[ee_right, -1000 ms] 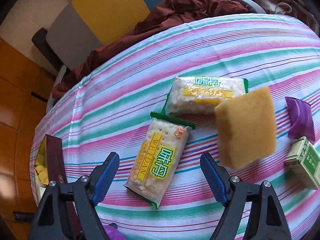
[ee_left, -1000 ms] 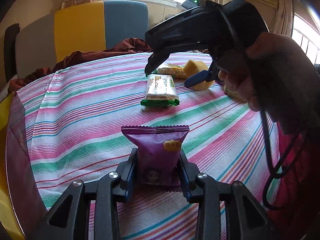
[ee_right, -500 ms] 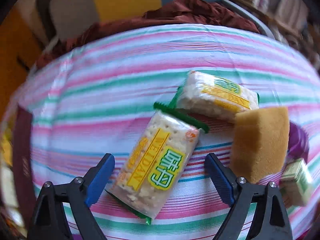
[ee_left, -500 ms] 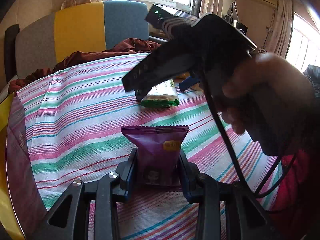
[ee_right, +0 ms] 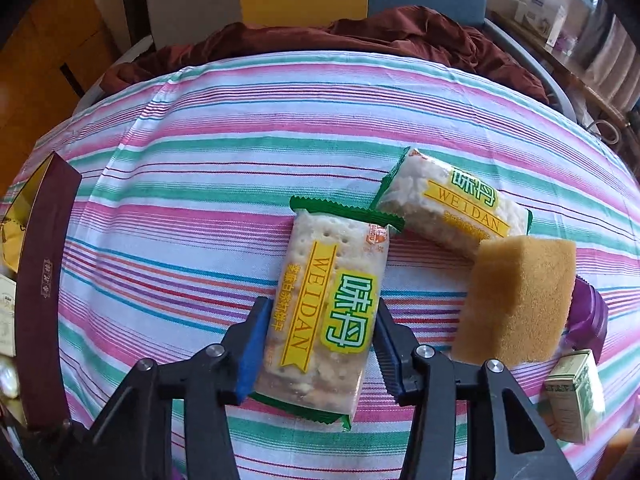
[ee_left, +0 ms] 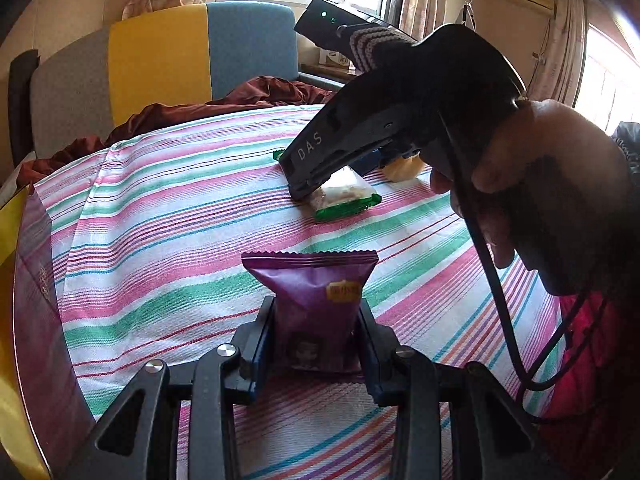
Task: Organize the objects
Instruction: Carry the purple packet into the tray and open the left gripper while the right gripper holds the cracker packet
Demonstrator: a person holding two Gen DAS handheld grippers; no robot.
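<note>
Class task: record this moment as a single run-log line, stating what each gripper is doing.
left gripper: shut on purple packet | right gripper: closing around cracker packet, pads at its sides | surface: striped tablecloth

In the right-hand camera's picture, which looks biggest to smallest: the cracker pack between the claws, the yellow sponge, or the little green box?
1. Cracker pack, though it lies nearest the camera, which inflates it.
2. Yellow sponge, not much smaller.
3. Little green box, clearly smallest, though squeezed at the picture's edge.

"WEIDAN" on both cracker packets (ee_right: 324,312) (yellow bands); "DAS" on right tool (ee_left: 310,148)
</note>
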